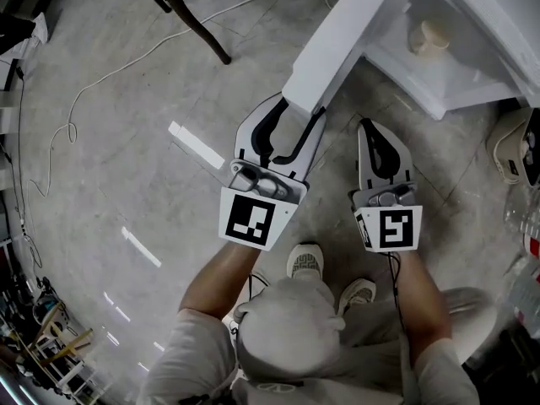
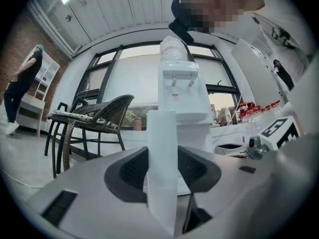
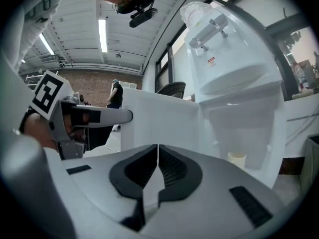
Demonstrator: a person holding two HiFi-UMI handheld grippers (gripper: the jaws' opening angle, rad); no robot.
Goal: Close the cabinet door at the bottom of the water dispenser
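Observation:
The white water dispenser [image 2: 179, 88] stands ahead, with its bottom cabinet [image 1: 439, 74] open at the top right of the head view. A pale cup [image 1: 429, 36] sits inside it. The white cabinet door [image 1: 337, 40] swings out toward me. My left gripper [image 1: 291, 129] holds the door's free edge [image 2: 162, 148], with a dark pad pressing on each side. My right gripper [image 1: 377, 137] hovers just right of the door, in front of the open cabinet. Its jaws are shut with nothing between them [image 3: 157, 156]. In the right gripper view the cup [image 3: 237, 159] shows inside the cabinet.
Dark legs of a wicker chair [image 1: 190, 15] stand on the concrete floor at the upper left, and a white cable [image 1: 84, 99] trails past them. Bottles [image 1: 523, 218] and a pale appliance [image 1: 510, 146] crowd the right edge. The person's shoes [image 1: 305, 261] are right behind the grippers.

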